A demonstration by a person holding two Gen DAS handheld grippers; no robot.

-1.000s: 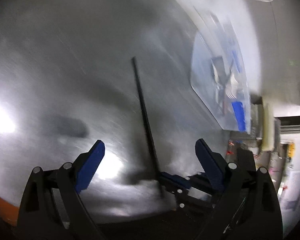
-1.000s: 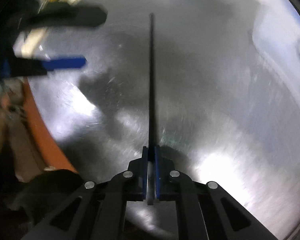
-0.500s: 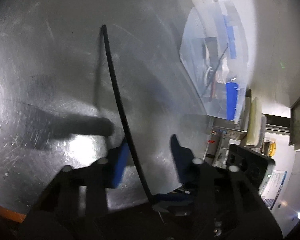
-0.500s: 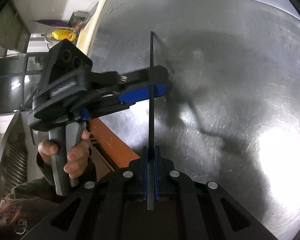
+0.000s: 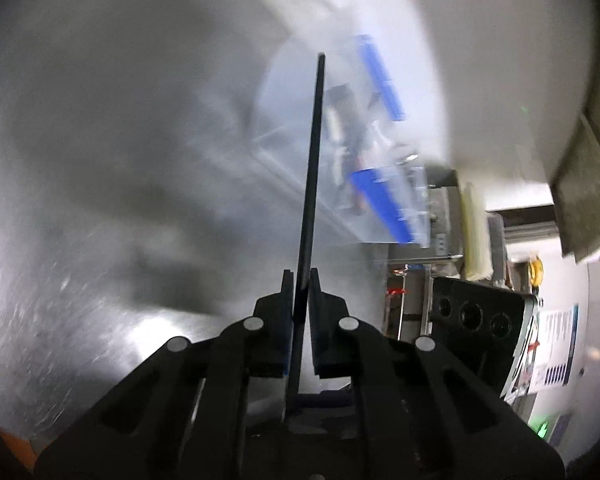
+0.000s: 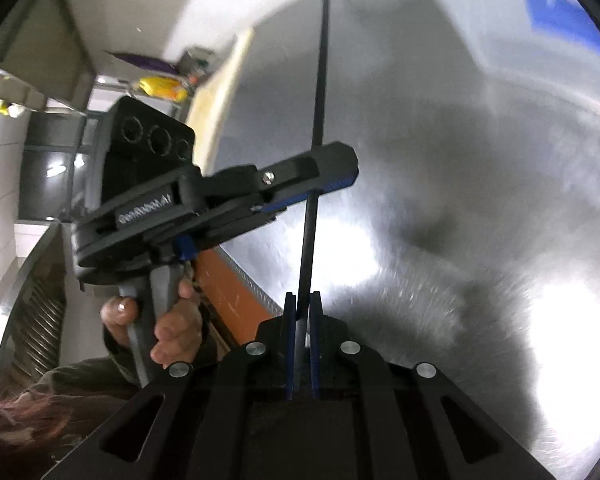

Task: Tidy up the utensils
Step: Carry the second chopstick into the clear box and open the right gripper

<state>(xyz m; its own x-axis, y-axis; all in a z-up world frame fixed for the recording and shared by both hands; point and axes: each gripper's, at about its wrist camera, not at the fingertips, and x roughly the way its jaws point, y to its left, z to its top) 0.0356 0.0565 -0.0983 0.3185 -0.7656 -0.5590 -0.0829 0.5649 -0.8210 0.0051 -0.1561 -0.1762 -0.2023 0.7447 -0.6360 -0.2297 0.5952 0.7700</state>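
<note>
A long black chopstick [image 5: 310, 184] is held in the air above the steel table. My left gripper [image 5: 300, 280] is shut on its middle part. My right gripper [image 6: 300, 300] is shut on its lower end. The chopstick [image 6: 315, 120] also shows in the right wrist view, where the left gripper [image 6: 332, 178] clamps it from the left, held by a hand. A clear plastic bin [image 5: 364, 152] with blue clips holds several utensils, behind the chopstick's tip.
The steel table [image 6: 480, 240] has an orange front edge [image 6: 228, 292]. A pale cutting board [image 5: 474, 236] and shelving stand past the table's end. A white wall [image 5: 480, 60] lies behind the bin.
My left gripper has closed on the chopstick, which the right gripper was holding. Both grippers have lifted and swung toward the bin.
</note>
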